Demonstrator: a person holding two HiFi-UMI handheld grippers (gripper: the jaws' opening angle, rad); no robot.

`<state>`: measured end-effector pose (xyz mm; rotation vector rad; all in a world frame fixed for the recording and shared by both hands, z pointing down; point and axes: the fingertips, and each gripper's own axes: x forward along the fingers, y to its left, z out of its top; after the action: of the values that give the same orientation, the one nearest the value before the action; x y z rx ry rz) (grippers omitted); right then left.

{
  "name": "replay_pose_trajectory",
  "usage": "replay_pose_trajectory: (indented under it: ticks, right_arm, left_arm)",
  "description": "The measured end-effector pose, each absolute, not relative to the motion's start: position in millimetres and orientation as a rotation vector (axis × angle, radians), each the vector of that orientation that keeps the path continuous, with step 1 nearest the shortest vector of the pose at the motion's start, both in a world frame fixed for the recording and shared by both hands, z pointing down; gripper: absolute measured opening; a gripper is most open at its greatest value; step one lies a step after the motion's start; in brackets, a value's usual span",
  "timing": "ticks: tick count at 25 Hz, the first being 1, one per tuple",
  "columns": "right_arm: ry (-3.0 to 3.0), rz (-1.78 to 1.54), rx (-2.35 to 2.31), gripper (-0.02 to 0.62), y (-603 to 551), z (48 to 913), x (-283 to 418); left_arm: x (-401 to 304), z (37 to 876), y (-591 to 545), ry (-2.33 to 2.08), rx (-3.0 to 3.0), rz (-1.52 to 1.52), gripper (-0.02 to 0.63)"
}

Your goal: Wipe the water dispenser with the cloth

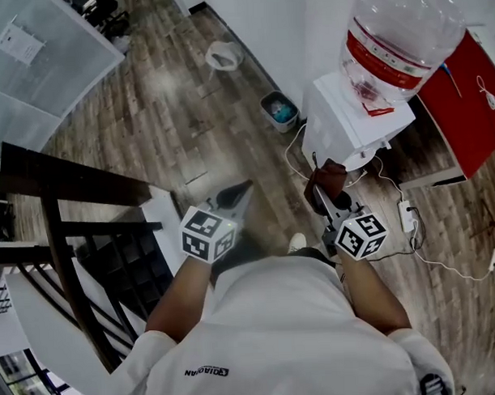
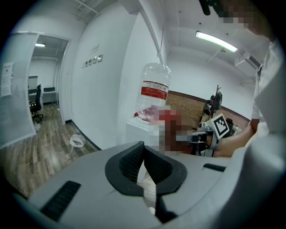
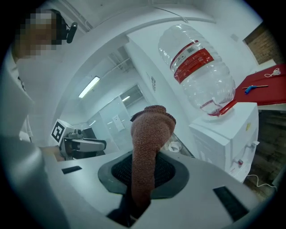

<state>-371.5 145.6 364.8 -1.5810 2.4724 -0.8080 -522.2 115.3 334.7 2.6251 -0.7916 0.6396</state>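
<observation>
The white water dispenser stands against the wall with a big clear bottle with a red label on top. My right gripper is shut on a reddish-brown cloth, held just in front of the dispenser's front face, apart from it. In the right gripper view the cloth sticks up from between the jaws, with the dispenser and bottle to the right. My left gripper hangs over the floor to the left, shut with nothing in it. The left gripper view shows the dispenser ahead.
A red cabinet stands right of the dispenser. Cables and a power strip lie on the wooden floor by its foot. A small bin and a white bin sit along the wall. A dark shelf frame is at my left.
</observation>
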Motion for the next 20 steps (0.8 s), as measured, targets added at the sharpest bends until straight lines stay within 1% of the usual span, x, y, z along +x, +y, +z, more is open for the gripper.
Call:
replay_pose_trajectory:
  ticks: [9,14,20]
  right_arm:
    - [2.238,-0.784,-1.910,0.071,100.6,375.6,-351.6]
    - [2.088,-0.790,-2.108,0.071,70.7,390.5,-358.4]
    - [1.839,-0.825,-2.301,0.071,43.2,414.6,-369.0]
  left_arm:
    - [-477.7,347.6,19.4,-0.424,2.751,0.668,-0.011]
    - [-477.4,354.2,-37.2,-0.211,2.825,0.724,-0.011]
    - [-487.4,380.9,-96.2,-0.037,2.819,0.761,-0.011]
